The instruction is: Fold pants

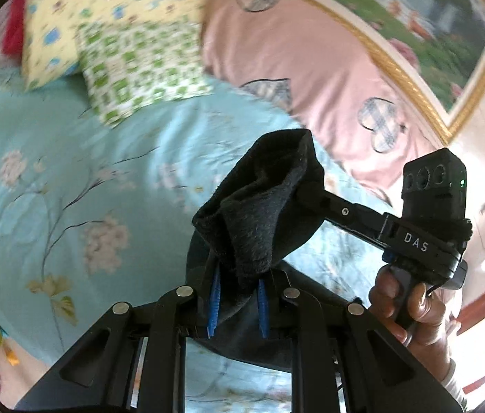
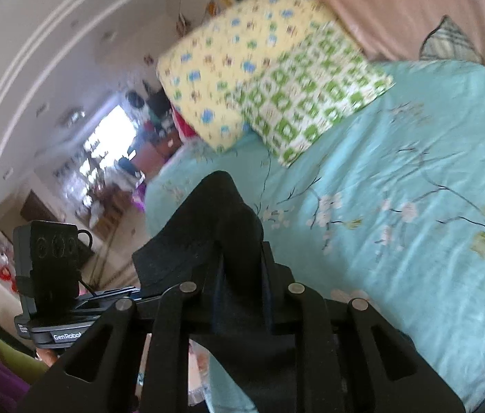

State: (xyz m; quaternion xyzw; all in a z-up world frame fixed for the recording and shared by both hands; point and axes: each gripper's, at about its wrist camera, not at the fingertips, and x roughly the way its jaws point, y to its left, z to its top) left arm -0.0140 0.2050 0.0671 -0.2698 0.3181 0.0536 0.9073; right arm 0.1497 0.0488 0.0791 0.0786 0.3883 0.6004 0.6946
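Soft and limp by the look of it, light enough to hang from two pinches, fuzzy rather than slick, so unlikely to slip; nothing fragile. Best taken at an edge or corner, one pinch per side, spread apart so the cloth hangs flat instead of bunching

Left first: left tongs [image 1: 237,304] clenched on a bunched fold of the black pants [image 1: 259,206], blue pads pressing the cloth from both sides, the fabric rising in a rumpled peak above the bed [image 1: 70,179]. Just beside, to the right and also above the bed, right tongs [image 1: 306,194] gripping the same peak at its far edge, with the hand [image 1: 411,306] wrapped round the handle

From the right wrist view: right tongs [image 2: 239,275] closed on the pants [image 2: 208,241], cloth filling the gap and spilling down toward the camera, held up off the bed [image 2: 397,206], near its edge on the side away from the pillows [image 2: 263,79]

Looks: black or very dark, matte, brushed nap, thick hem-like rim at the top; waistband or leg end, cannot tell. Most of the garment hidden below the tongs
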